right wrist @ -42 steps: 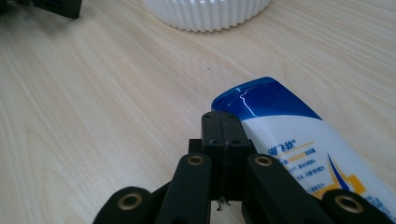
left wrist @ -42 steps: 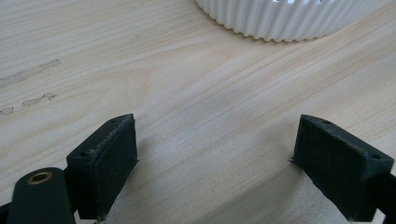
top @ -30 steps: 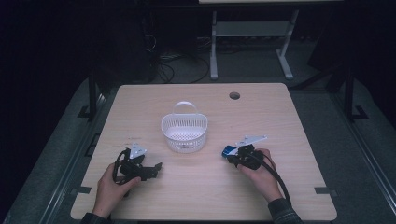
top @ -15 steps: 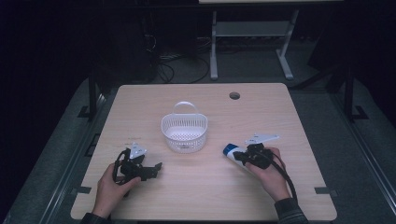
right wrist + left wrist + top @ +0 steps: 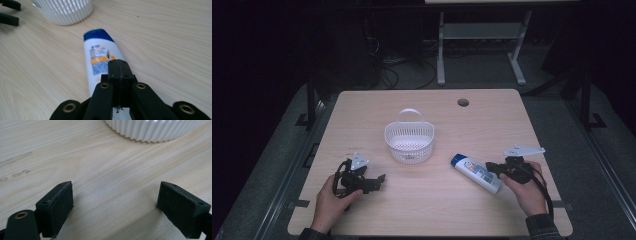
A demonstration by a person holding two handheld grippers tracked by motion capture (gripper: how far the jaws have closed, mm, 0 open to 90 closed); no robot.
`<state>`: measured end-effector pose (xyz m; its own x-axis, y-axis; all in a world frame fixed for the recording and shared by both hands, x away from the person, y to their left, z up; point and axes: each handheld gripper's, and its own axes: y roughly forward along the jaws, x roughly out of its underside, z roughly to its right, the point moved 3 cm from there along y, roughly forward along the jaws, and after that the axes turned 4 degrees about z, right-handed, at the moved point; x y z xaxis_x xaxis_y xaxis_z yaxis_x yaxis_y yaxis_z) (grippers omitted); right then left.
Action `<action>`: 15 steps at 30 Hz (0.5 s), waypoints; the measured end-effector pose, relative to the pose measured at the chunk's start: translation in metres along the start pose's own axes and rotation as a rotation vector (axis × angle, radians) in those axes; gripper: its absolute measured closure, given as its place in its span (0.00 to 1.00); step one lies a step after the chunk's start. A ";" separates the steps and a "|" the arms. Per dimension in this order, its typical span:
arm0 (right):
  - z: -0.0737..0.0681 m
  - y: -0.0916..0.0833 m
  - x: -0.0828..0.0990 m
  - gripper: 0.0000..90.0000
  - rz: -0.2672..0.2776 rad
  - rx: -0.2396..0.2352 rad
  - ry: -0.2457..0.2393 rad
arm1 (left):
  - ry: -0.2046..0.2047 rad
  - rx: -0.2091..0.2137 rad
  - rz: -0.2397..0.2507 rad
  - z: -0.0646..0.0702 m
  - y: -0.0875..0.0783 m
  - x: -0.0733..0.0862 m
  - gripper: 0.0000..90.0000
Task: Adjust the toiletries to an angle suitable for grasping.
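right tongs (image 5: 117, 67): matte black blocks pressed flat together, nothing between them, seam visible in the right gripper view. they sit over the tail end of the bottle (image 5: 100, 55), whether touching it i can't tell. bottle is white glossy plastic, flattened oval body, blue cap, blue/orange label, lying flat on the desk (image 5: 422, 210). in the high view the bottle (image 5: 477, 173) lies diagonal, cap toward the basket (image 5: 410, 142), tail at the right tongs (image 5: 493, 170), right hand (image 5: 524, 187) behind them.

left tongs (image 5: 115, 205): wide open, two black pads with a rough foam-like face, bare wood grain between them, holding nothing. in the high view the left tongs (image 5: 379, 180) rest low on the desk in the left hand (image 5: 332, 197).

desk: light wood laminate, fine grain, rounded corners, a round cable hole (image 5: 463, 102) at the far side.

basket: white plastic, round, ribbed wall, slotted rim, thin arched handle, upright mid-desk, just beyond and left of the bottle cap, not touching it.

vs one second ago: right hand and tongs have shifted right and nearer the desk's near edge; the bottle shows much more of its length now. left hand and basket unchanged.
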<state>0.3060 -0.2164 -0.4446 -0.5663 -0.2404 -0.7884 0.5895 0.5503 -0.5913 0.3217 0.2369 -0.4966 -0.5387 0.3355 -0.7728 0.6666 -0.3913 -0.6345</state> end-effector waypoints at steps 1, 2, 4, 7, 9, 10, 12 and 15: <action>0.003 -0.003 0.003 1.00 -0.003 0.009 0.002 | 0.000 0.000 0.000 0.000 0.000 0.000 0.14; 0.008 -0.008 0.008 1.00 -0.003 0.025 0.003 | 0.000 0.000 0.000 0.000 0.000 0.000 0.14; 0.011 -0.010 0.011 1.00 -0.004 0.033 0.011 | -0.001 0.000 0.000 0.000 0.000 0.000 0.14; 0.019 -0.019 0.021 1.00 -0.016 0.050 0.020 | 0.003 0.000 -0.004 0.000 0.000 0.000 0.14; 0.024 -0.022 0.027 1.00 -0.022 0.070 0.023 | -0.001 -0.001 -0.001 0.000 0.000 0.000 0.14; 0.026 -0.022 0.028 1.00 -0.026 0.078 0.024 | 0.000 -0.001 0.000 0.000 0.000 0.000 0.14; 0.032 -0.022 0.032 1.00 -0.031 0.081 0.035 | 0.000 -0.001 -0.001 0.000 0.000 0.000 0.14; 0.037 -0.017 0.037 1.00 -0.051 0.071 0.039 | -0.001 -0.002 -0.001 0.000 0.000 0.000 0.14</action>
<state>0.2961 -0.2639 -0.4699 -0.6178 -0.2350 -0.7504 0.5978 0.4797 -0.6423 0.3213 0.2369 -0.4965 -0.5397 0.3355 -0.7721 0.6671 -0.3890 -0.6353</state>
